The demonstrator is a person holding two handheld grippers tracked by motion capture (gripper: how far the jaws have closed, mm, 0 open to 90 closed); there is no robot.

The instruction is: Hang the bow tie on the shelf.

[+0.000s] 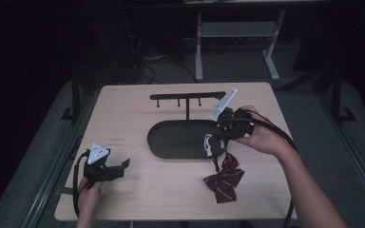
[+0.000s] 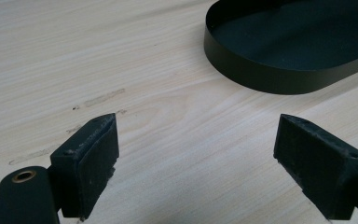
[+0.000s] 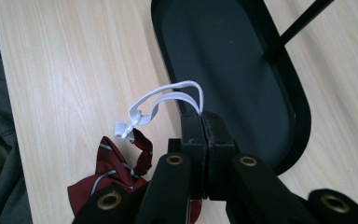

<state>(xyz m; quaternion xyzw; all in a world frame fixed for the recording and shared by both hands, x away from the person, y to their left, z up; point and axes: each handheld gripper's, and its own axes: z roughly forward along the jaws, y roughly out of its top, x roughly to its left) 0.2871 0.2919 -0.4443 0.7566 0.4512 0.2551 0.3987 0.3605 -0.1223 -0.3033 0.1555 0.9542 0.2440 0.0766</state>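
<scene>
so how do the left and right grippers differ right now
The left gripper has its jaws wide apart with nothing between them; the right gripper is shut on the white strap of the red bow tie. The left sits low by the table; the right is raised above the black tray. Both are black and hand-held.

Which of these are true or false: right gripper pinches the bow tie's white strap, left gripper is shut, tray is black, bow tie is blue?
1. The right gripper pinches the white strap of the bow tie. True.
2. The left gripper is shut. False: its jaws stand wide apart over bare table.
3. The oval tray is black. True.
4. The bow tie is blue. False: it is dark red with thin stripes.
</scene>
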